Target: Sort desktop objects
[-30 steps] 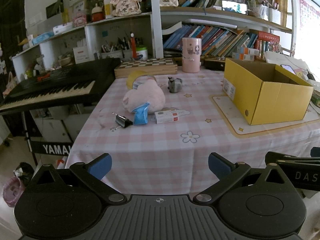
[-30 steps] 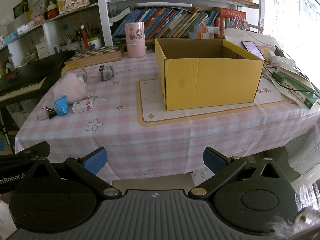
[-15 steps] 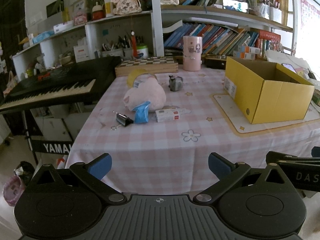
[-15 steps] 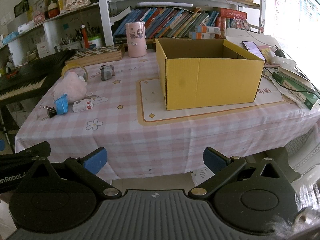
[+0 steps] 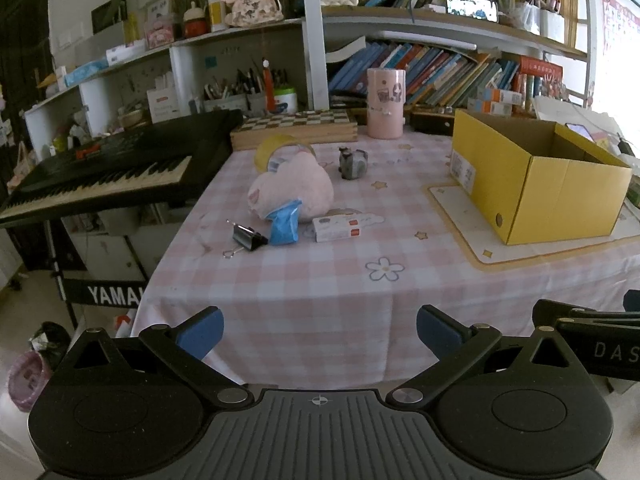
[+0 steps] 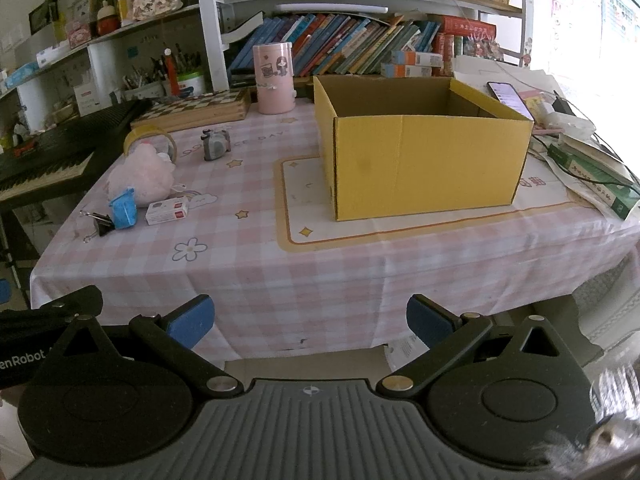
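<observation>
On the pink checked tablecloth (image 5: 320,288) lie a pink plush (image 5: 294,190), a blue packet (image 5: 284,224), a black binder clip (image 5: 248,237), a small white and red box (image 5: 337,229), a grey toy camera (image 5: 352,163) and a yellow tape roll (image 5: 276,150). An open yellow cardboard box (image 5: 536,184) stands at the right; it also shows in the right wrist view (image 6: 420,156). My left gripper (image 5: 320,326) and my right gripper (image 6: 308,318) are both open and empty, in front of the table's near edge.
A black keyboard (image 5: 100,172) stands left of the table. A pink canister (image 5: 386,102) and a chessboard box (image 5: 296,126) sit at the back, under bookshelves. Books, a phone (image 6: 508,94) and cables lie right of the box.
Both grippers have drifted slightly; the left view shifted a little, the objects staying in place. Nothing was taken hold of.
</observation>
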